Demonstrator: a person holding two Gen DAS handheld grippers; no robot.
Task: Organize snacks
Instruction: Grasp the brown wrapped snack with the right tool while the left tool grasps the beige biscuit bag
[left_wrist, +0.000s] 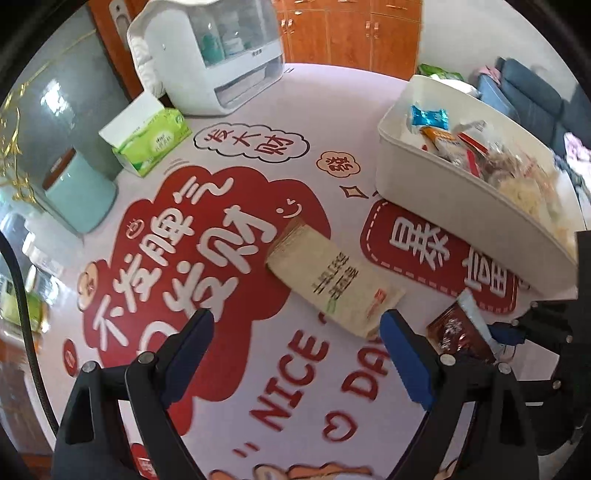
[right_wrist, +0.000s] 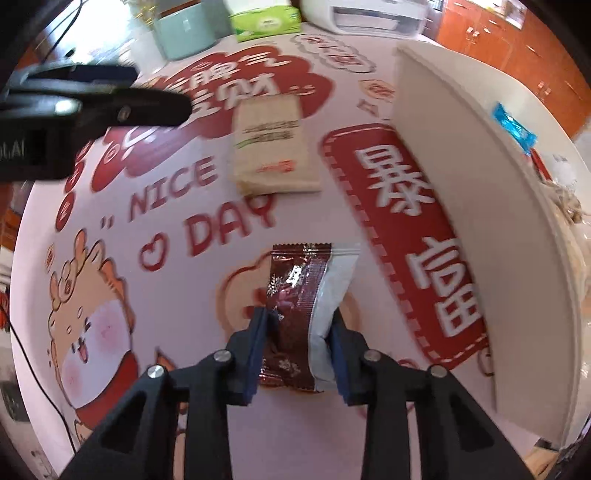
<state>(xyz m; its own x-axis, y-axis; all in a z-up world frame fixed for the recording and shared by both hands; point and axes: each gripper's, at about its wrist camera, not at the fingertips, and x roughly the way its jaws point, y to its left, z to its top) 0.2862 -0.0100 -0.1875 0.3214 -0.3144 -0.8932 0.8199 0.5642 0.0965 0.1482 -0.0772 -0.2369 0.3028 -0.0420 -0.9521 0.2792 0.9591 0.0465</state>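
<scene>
On the bench (left_wrist: 314, 122), covered with a red-and-white printed cloth, a white rectangular bin (left_wrist: 454, 218) stands at the right and holds a heap of wrapped snacks: a blue-and-white sachet (left_wrist: 430, 117) at its far end, an orange packet (left_wrist: 441, 140) and a red-and-white packet (left_wrist: 471, 142) behind it, and clear bags of pale and brownish pieces (left_wrist: 517, 181) nearer. In the right wrist view the same bin (right_wrist: 461, 221) fills the right side, the blue sachet (right_wrist: 514, 129) lying inside. The right gripper (right_wrist: 297, 354) points down with its blue fingers (right_wrist: 255, 354) pressed on both sides of a brown-and-silver snack packet (right_wrist: 306, 295), which lies just left of the bin's near wall. The left gripper (left_wrist: 295, 332) hangs with its fingers (left_wrist: 192, 336) spread wide and nothing between them; just beyond them a beige paper-wrapped snack pack (left_wrist: 332, 280) lies flat on the cloth, apart from the bin. Far left on the bench stand a green tissue box (left_wrist: 147, 144), a mint-green canister (left_wrist: 79, 192) and a white cabinet with clear doors (left_wrist: 214, 59).
</scene>
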